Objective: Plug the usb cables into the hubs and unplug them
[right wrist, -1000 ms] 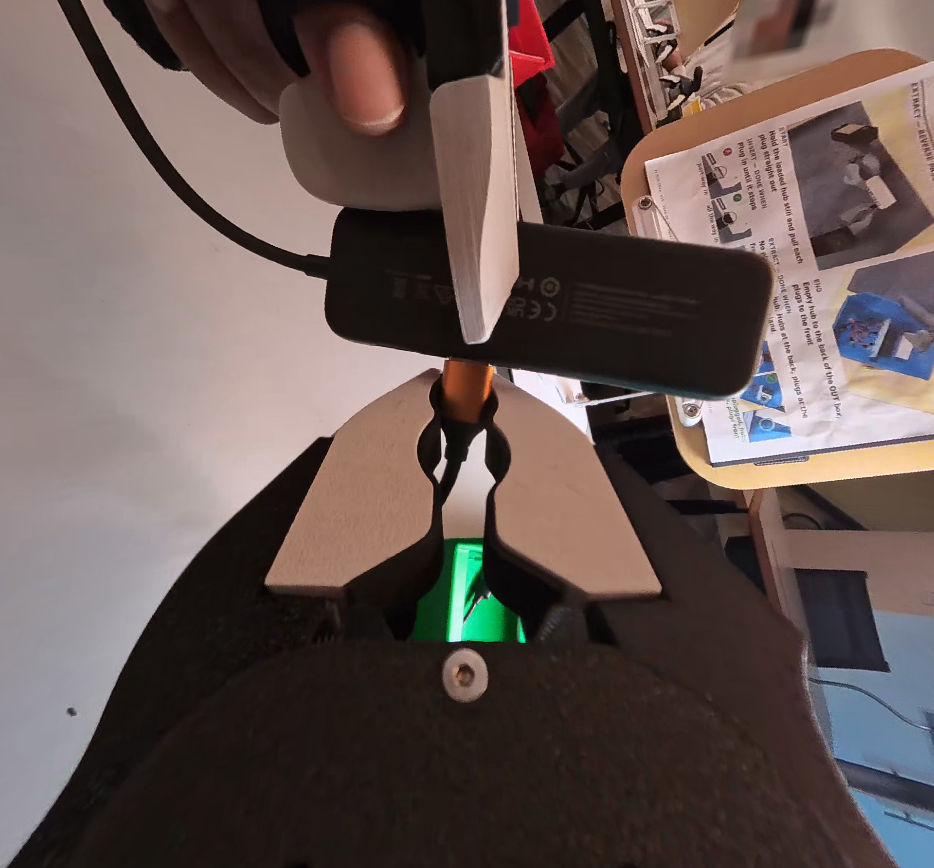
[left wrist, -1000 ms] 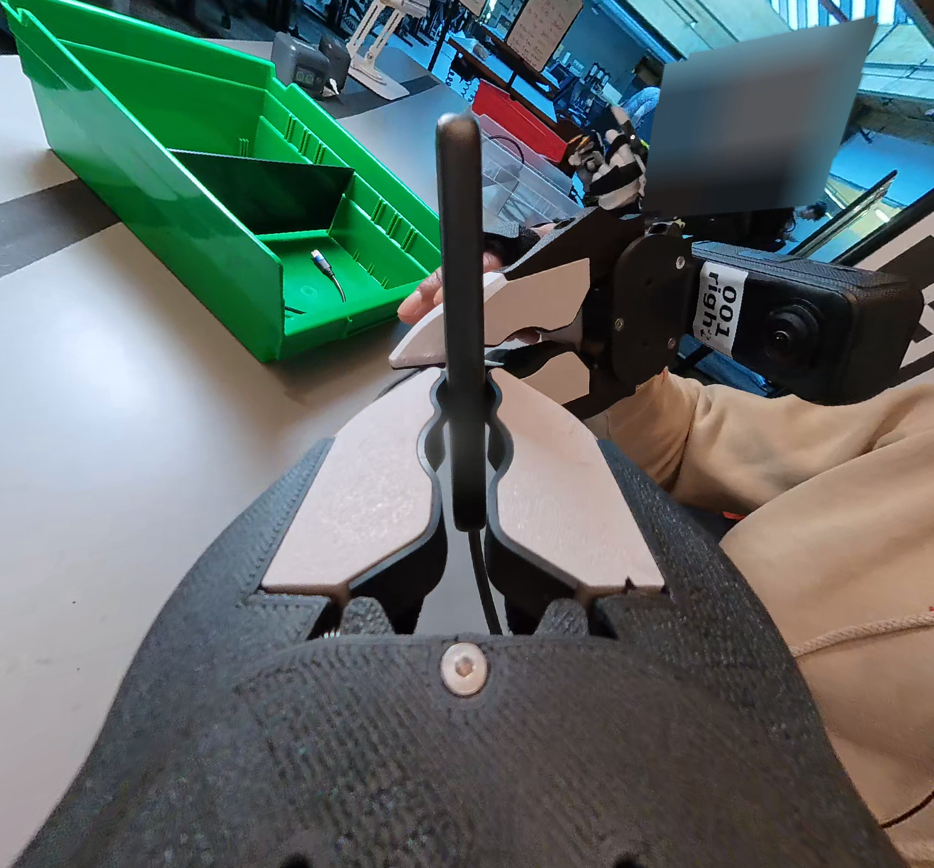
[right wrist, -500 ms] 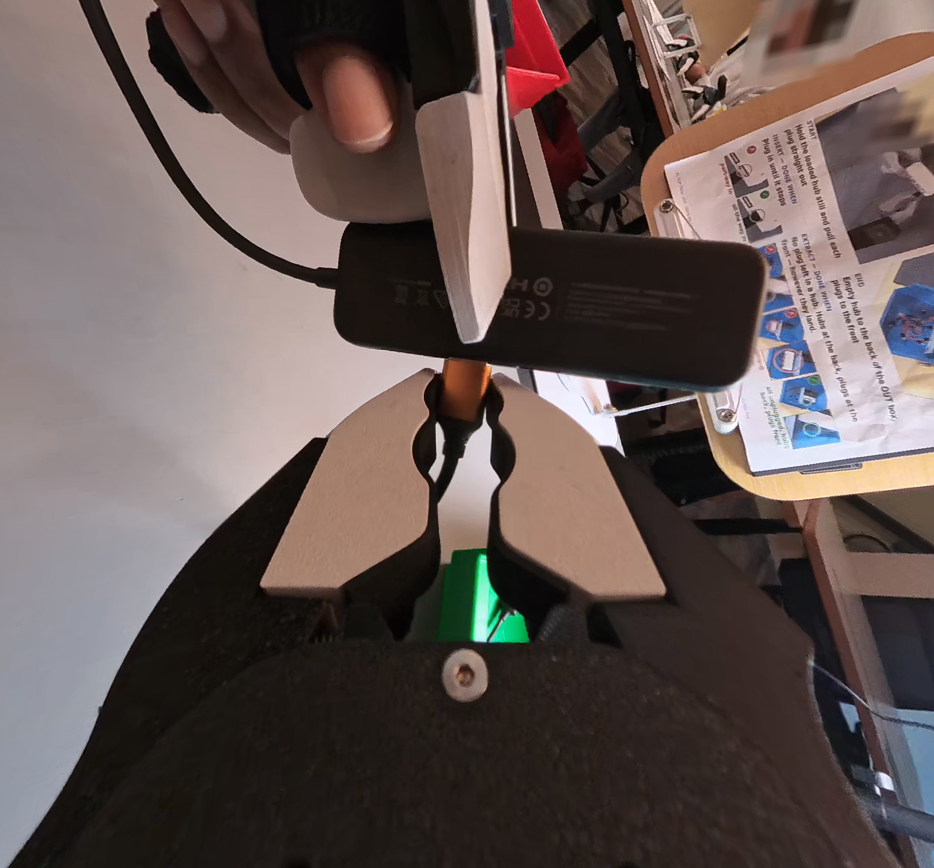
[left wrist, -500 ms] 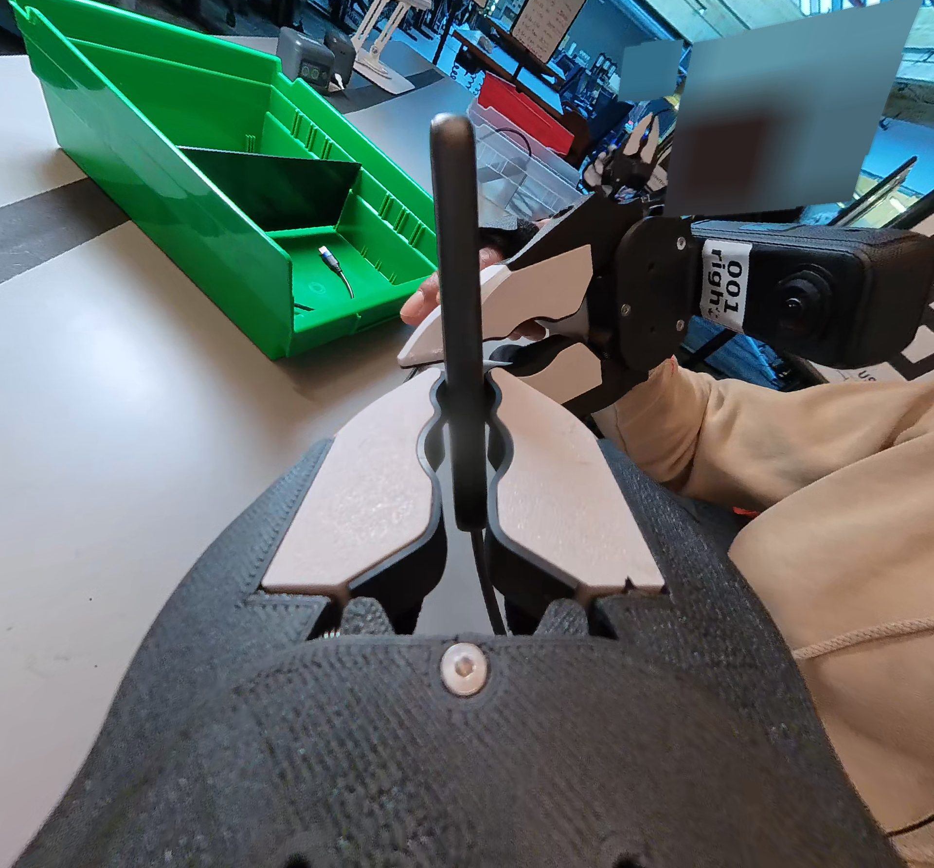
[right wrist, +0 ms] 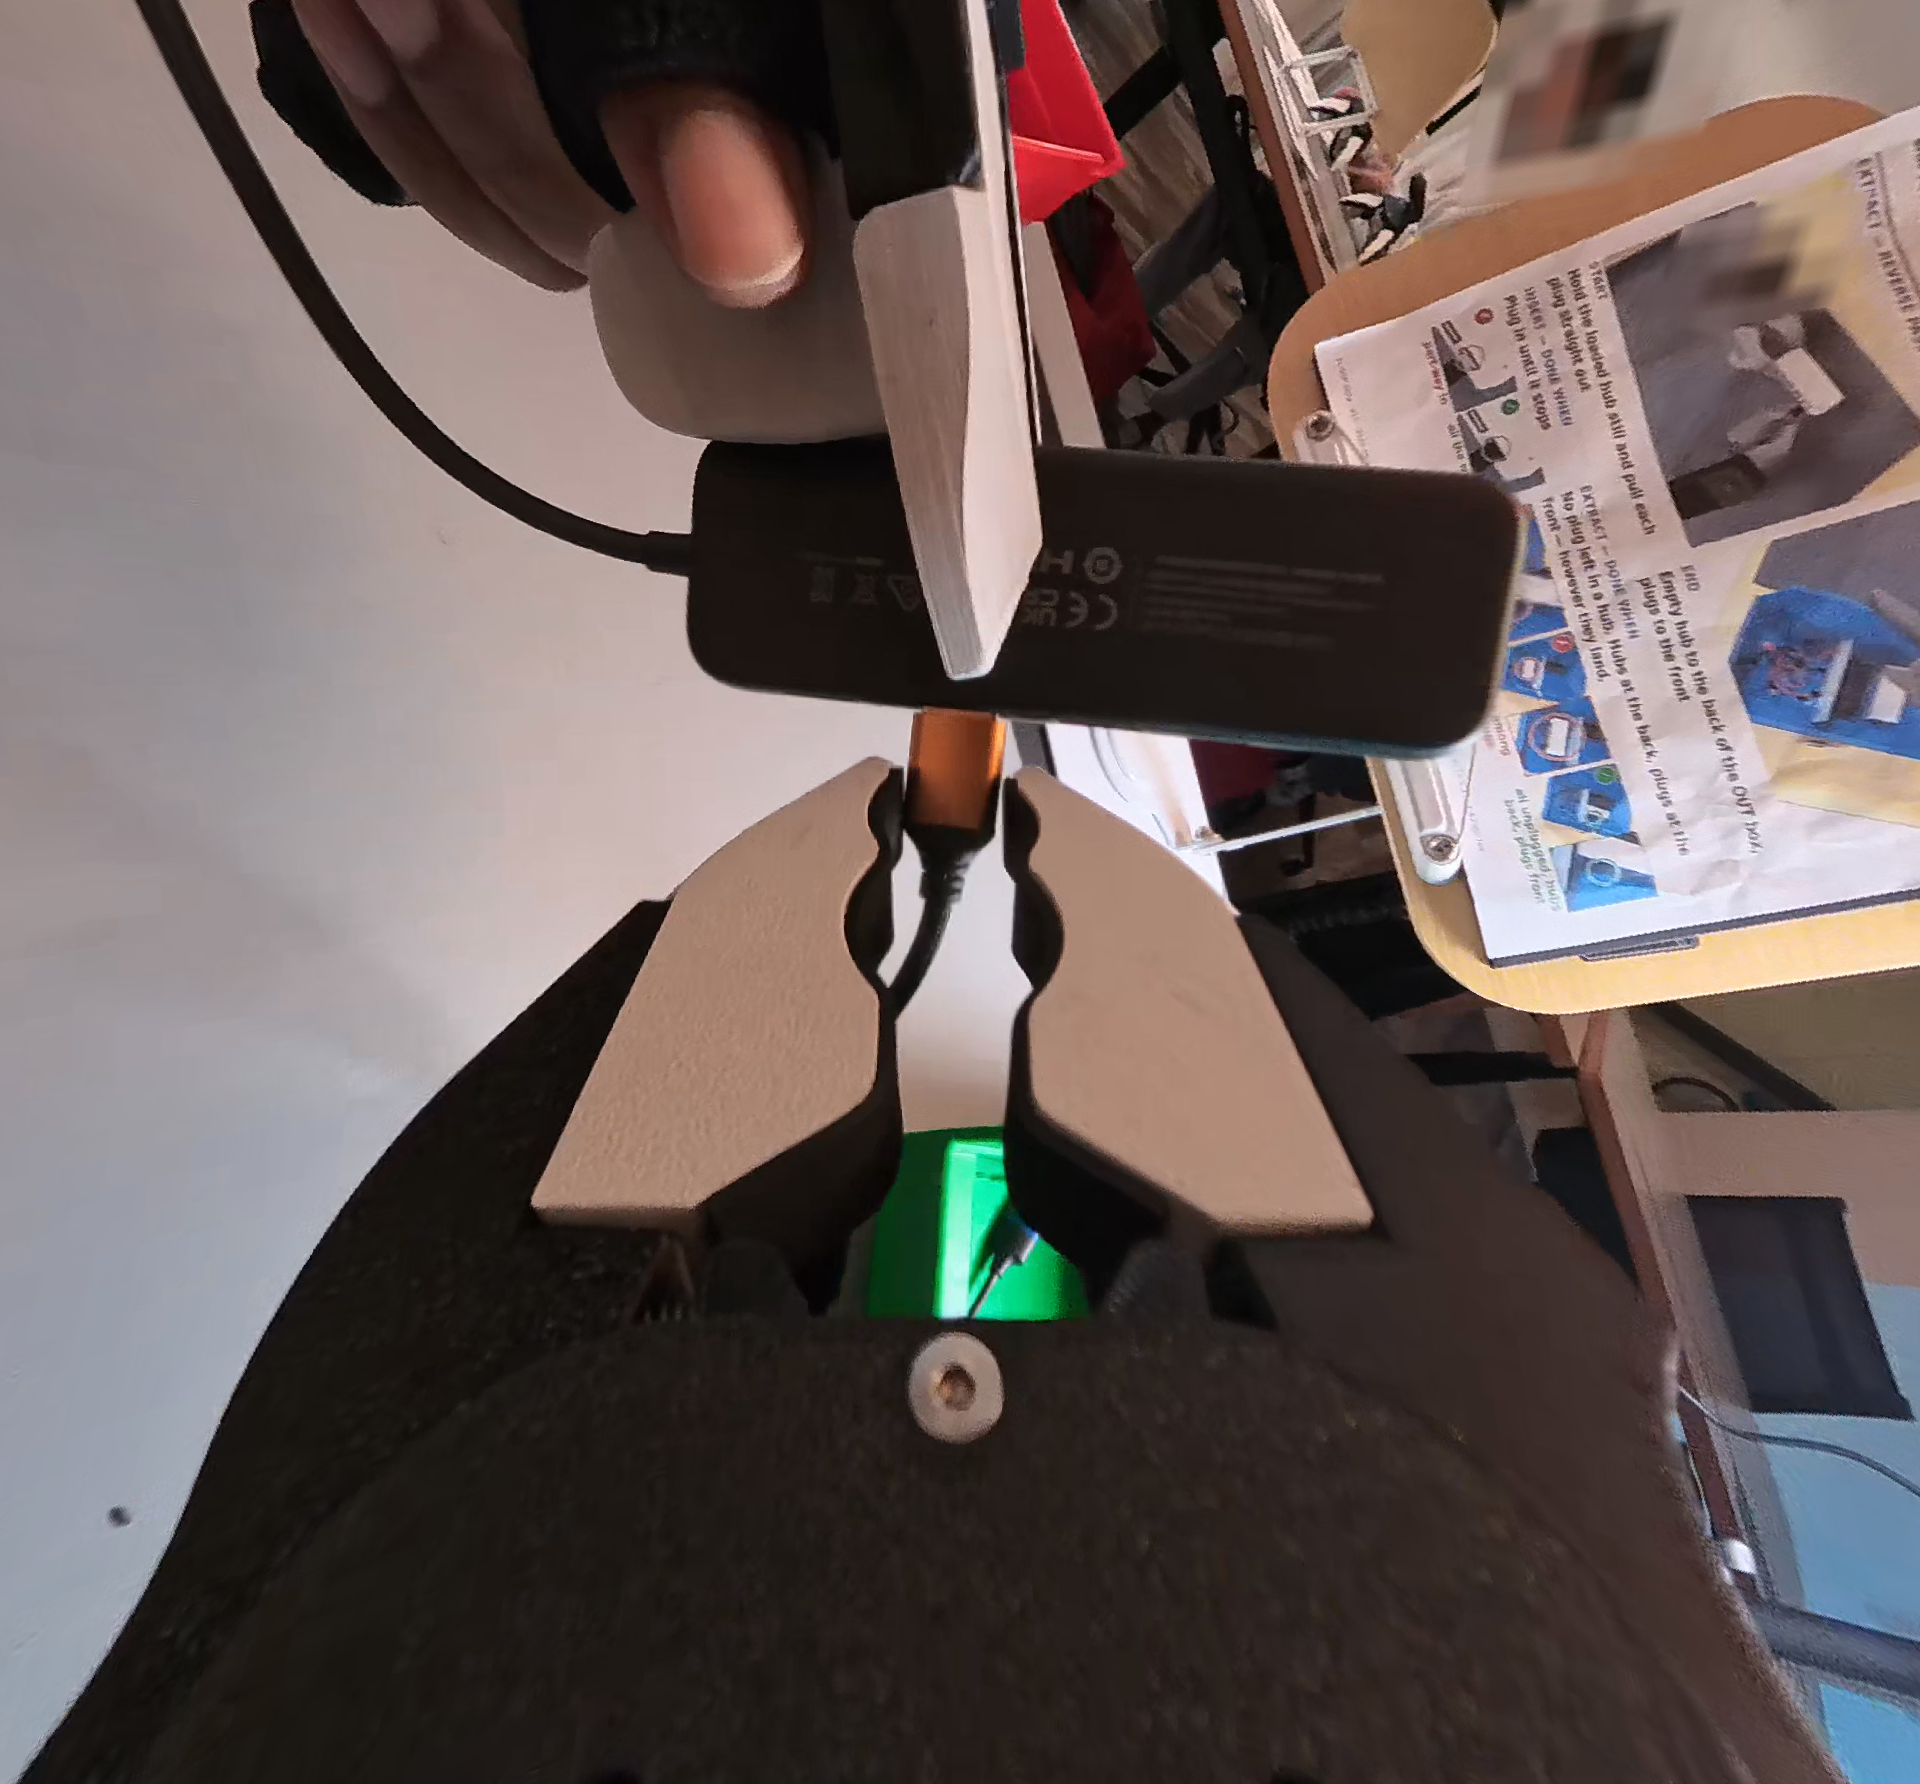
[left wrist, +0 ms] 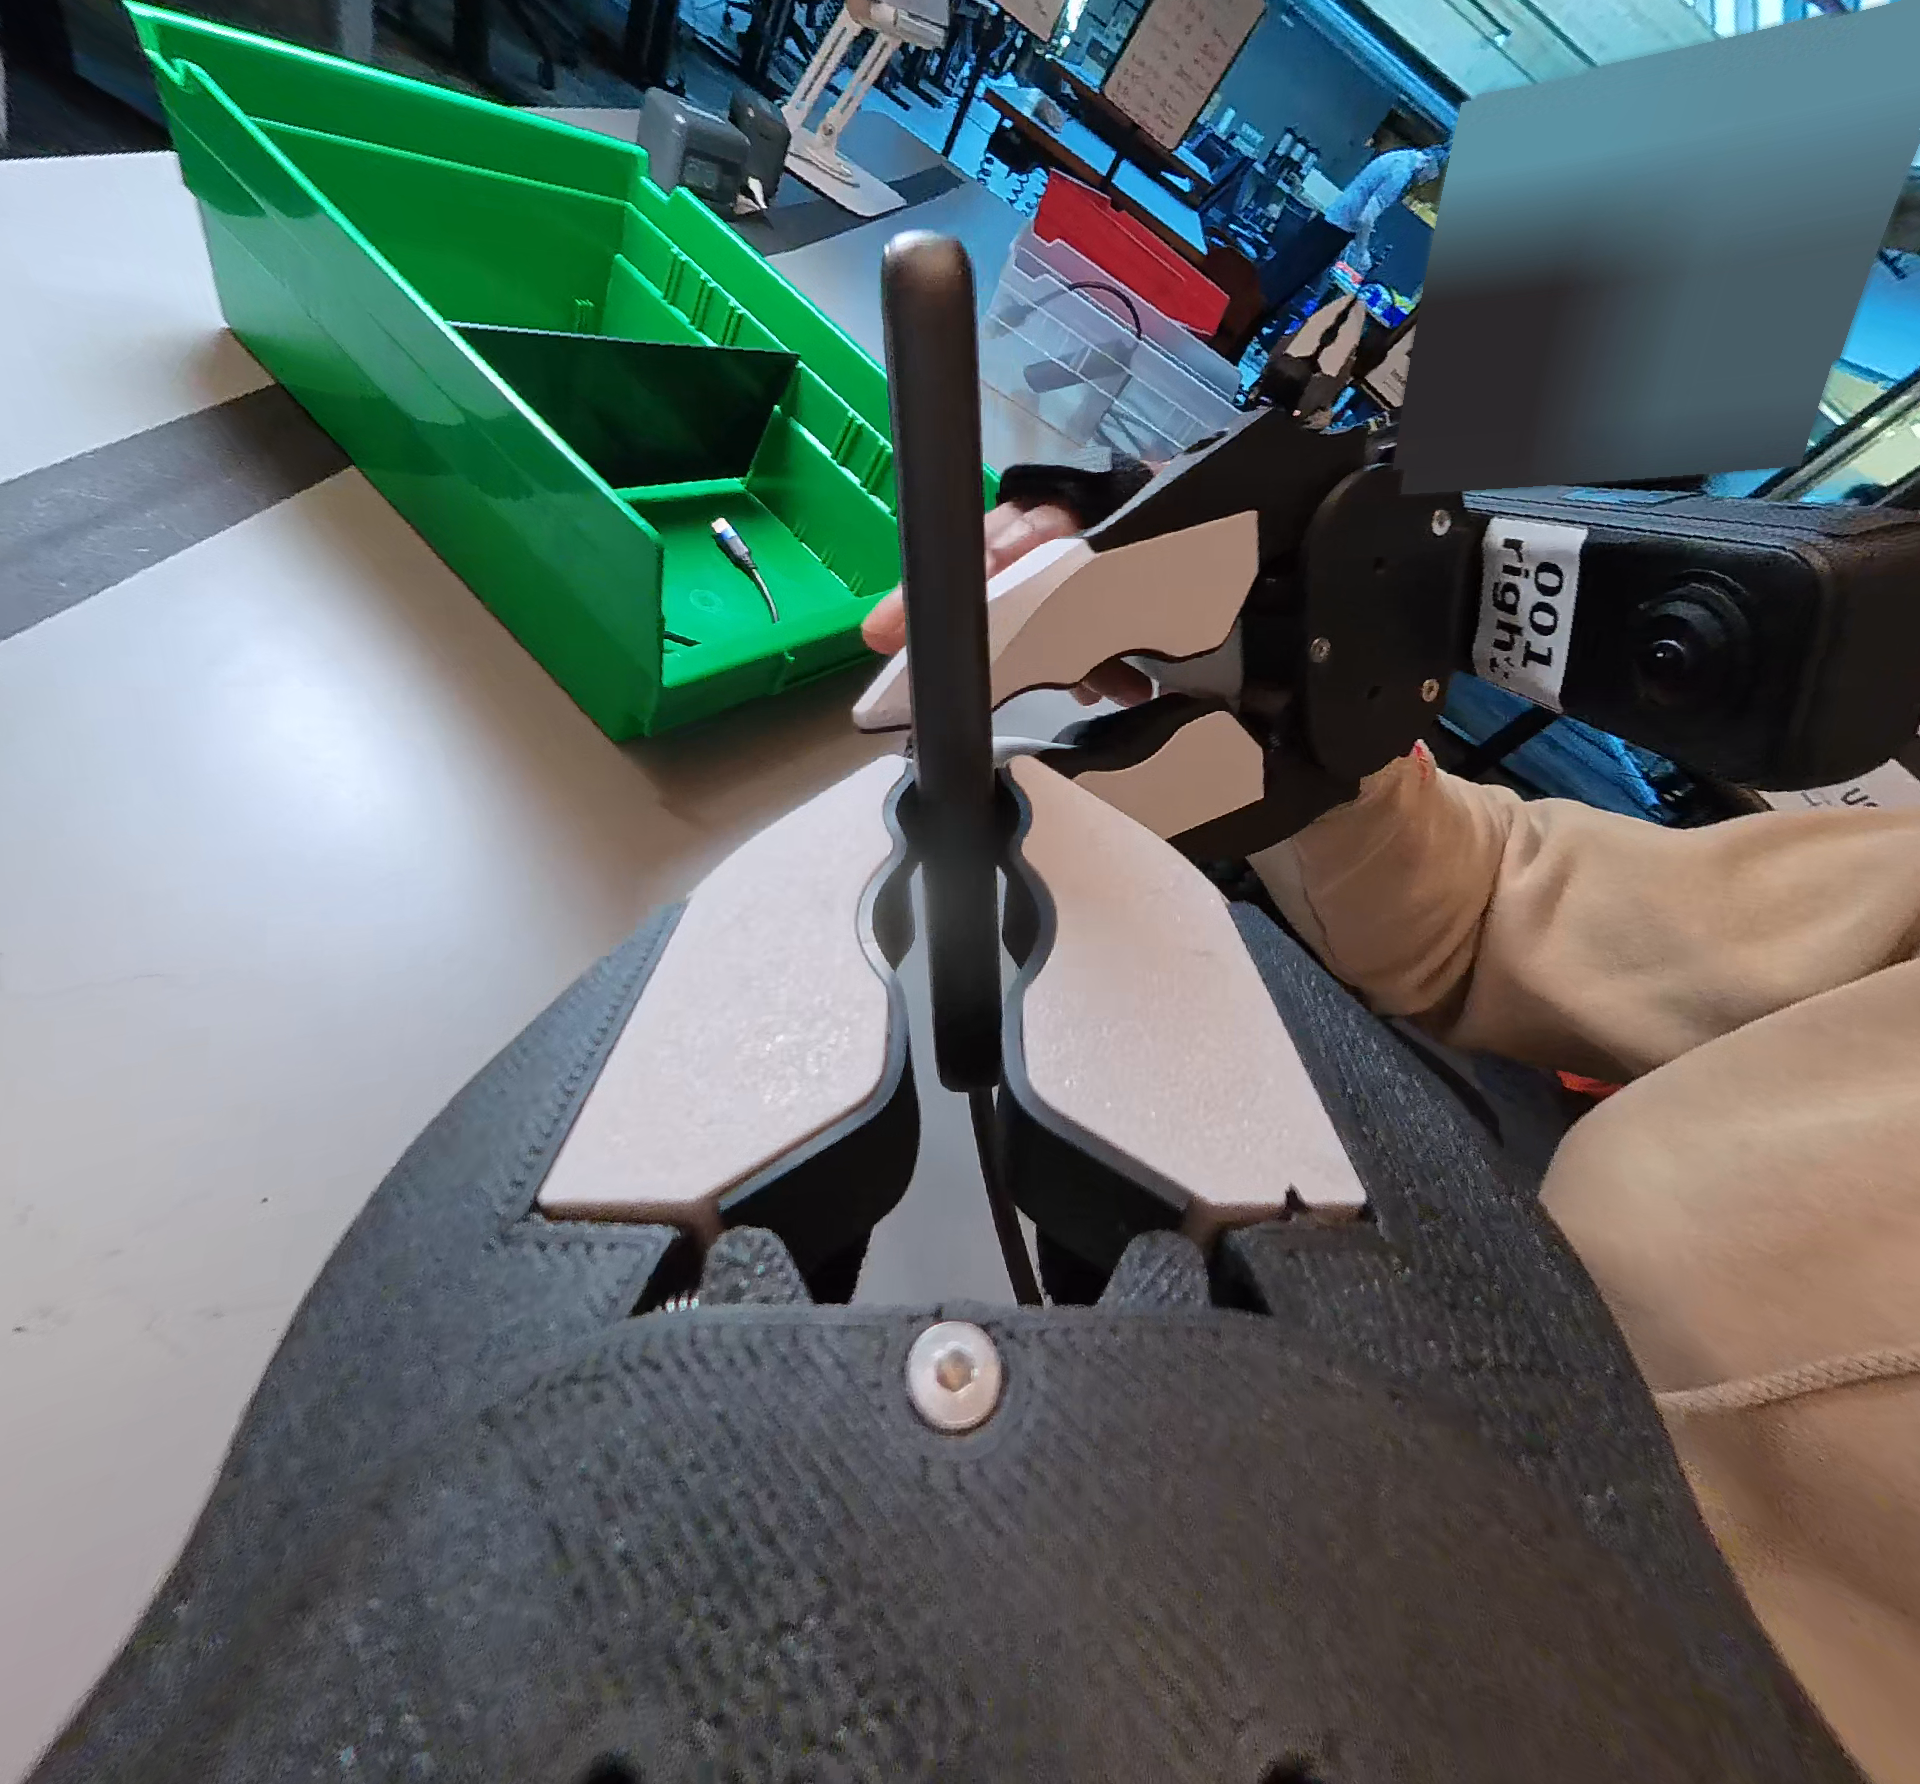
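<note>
My left gripper (left wrist: 956, 784) is shut on a flat black usb hub (left wrist: 930, 539), held edge-up above the table. In the right wrist view the hub (right wrist: 1247, 591) lies crosswise, clamped by the left gripper's fingers (right wrist: 956, 384), with its black cable trailing left. My right gripper (right wrist: 954, 784) is shut on an orange usb plug (right wrist: 951, 768) that sits in a port on the hub's long edge. Its thin black cable hangs down between the fingers. In the left wrist view the right gripper's fingers (left wrist: 1122, 591) meet the hub from the right.
A green bin (left wrist: 436, 384) lies on the grey table (left wrist: 260, 851) at the left, with a loose cable plug (left wrist: 732, 545) in its front compartment. Clear trays (left wrist: 1101, 363) and a red bin (left wrist: 1122, 248) stand behind. A person's beige sleeve (left wrist: 1558, 903) is at the right. A wooden board with an instruction sheet (right wrist: 1662, 591) stands beyond.
Less of the orange plug's shell shows below the hub than before, so it sits a little deeper in the port. Both grippers keep their holds and have shifted only slightly.
</note>
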`<state>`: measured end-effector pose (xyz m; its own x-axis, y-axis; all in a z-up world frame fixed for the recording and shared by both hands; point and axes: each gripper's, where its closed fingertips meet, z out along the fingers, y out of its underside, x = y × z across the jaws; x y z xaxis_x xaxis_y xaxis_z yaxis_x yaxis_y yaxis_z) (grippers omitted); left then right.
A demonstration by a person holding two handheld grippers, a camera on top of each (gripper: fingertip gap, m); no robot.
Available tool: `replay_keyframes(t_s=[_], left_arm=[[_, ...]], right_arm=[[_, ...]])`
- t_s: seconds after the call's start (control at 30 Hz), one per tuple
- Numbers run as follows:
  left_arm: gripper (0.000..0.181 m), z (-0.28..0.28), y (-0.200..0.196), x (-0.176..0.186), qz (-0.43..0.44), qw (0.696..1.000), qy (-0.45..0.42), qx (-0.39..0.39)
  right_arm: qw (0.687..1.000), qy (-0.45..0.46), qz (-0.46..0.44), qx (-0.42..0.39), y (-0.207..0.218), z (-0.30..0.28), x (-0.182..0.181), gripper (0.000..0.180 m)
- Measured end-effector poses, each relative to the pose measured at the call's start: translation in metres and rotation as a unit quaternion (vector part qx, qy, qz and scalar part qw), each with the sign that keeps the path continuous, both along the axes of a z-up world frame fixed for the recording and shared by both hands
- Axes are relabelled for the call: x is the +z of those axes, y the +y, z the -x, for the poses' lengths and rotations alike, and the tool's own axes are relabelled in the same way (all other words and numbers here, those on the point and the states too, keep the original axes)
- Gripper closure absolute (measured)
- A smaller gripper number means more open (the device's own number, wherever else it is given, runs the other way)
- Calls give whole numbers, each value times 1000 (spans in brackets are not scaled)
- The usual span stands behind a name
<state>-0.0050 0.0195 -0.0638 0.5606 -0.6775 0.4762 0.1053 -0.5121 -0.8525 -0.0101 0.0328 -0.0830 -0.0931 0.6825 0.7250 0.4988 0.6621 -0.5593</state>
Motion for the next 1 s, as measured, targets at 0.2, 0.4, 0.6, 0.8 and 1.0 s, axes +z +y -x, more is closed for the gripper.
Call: replay_keyframes(t_s=[0.2, 0.4, 0.6, 0.8, 1.0], left_arm=[[168, 7, 5, 0, -10, 1000, 3, 24], [169, 7, 4, 4, -25, 1000, -9, 8], [169, 66, -6, 67, -126, 989, -26, 71], [168, 69, -23, 93, -196, 979, -2, 58], [168, 62, -25, 92, -203, 978, -8, 38]], right_arm=[[999, 9, -30, -14, 1, 1, 6, 164], [1000, 19, 13, -13, -1, 1, 11, 164], [996, -5, 57, -73, 45, -32, -1, 164], [978, 135, 146, -66, 68, -59, 68, 164], [966, 163, 186, -71, 109, -79, 111, 164]])
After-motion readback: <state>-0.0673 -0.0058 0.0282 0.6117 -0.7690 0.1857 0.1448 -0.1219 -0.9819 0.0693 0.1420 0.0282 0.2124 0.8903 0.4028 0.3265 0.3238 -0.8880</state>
